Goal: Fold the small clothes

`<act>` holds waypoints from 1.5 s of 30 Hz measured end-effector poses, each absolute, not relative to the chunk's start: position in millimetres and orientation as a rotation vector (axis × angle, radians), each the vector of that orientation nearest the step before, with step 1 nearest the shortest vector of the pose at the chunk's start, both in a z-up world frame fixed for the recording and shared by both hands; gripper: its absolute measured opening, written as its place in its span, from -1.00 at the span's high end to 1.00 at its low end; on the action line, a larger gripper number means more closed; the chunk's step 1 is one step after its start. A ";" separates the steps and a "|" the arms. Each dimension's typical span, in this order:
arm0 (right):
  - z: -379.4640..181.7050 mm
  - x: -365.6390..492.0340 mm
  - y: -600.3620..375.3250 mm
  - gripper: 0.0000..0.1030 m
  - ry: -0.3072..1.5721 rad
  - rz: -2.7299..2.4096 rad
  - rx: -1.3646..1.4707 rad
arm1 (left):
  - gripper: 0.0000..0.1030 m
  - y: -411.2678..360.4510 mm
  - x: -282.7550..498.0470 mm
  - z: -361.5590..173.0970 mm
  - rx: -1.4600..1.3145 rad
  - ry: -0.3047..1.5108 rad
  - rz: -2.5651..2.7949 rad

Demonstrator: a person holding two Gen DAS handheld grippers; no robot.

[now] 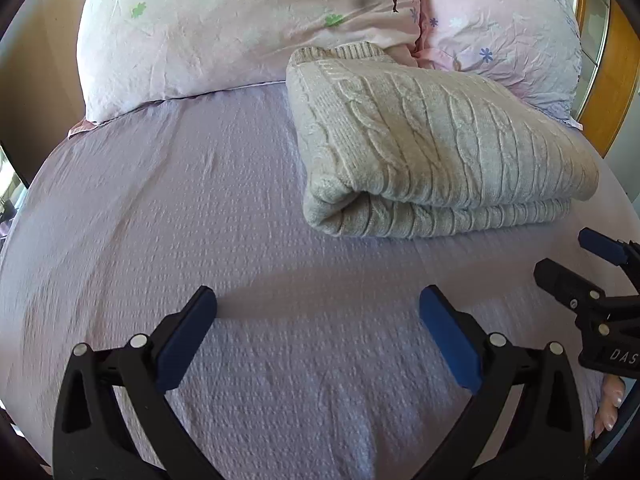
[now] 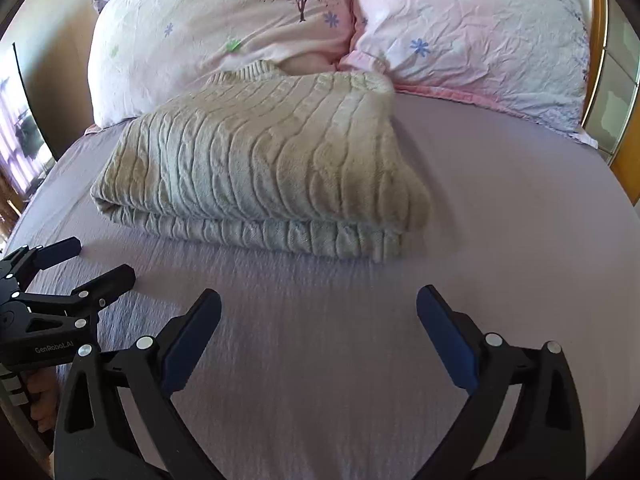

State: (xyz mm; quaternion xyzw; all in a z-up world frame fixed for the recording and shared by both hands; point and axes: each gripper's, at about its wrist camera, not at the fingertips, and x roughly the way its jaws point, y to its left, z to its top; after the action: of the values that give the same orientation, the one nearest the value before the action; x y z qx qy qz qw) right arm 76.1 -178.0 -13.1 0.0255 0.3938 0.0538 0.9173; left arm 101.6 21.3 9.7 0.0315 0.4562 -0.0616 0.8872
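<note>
A cream cable-knit sweater (image 1: 432, 148) lies folded in a thick rectangle on the lilac bed sheet (image 1: 200, 208), its far end against the pillows. It also shows in the right wrist view (image 2: 260, 160). My left gripper (image 1: 318, 300) is open and empty, above the bare sheet, short of the sweater's near left corner. My right gripper (image 2: 318, 300) is open and empty, above the sheet in front of the sweater's near folded edge. Each gripper shows at the edge of the other's view: the right gripper (image 1: 568, 256) and the left gripper (image 2: 100, 260).
Two pink floral pillows (image 1: 224, 36) (image 2: 480, 40) lean at the head of the bed. A wooden headboard (image 1: 612, 92) rises at the right. The bed sheet (image 2: 520, 208) spreads around the sweater. A window or screen (image 2: 20, 132) is at the far left.
</note>
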 end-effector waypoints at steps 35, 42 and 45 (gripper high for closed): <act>-16.7 81.5 -168.2 -0.97 0.859 0.083 -0.005 | -0.97 20.4 101.1 10.4 0.073 0.951 -0.133; -16.8 81.4 -168.4 -0.97 0.858 0.083 -0.005 | -0.97 20.2 101.2 10.6 0.073 0.951 -0.132; -16.8 81.4 -168.4 -0.97 0.858 0.083 -0.005 | -0.97 20.2 101.3 10.7 0.073 0.951 -0.132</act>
State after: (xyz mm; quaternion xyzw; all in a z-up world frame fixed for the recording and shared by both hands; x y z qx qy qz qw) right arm 81.4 -168.4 -16.8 -0.0025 0.4159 0.0404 0.9085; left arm 101.3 20.2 10.7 0.0352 0.4572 -0.0634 0.8864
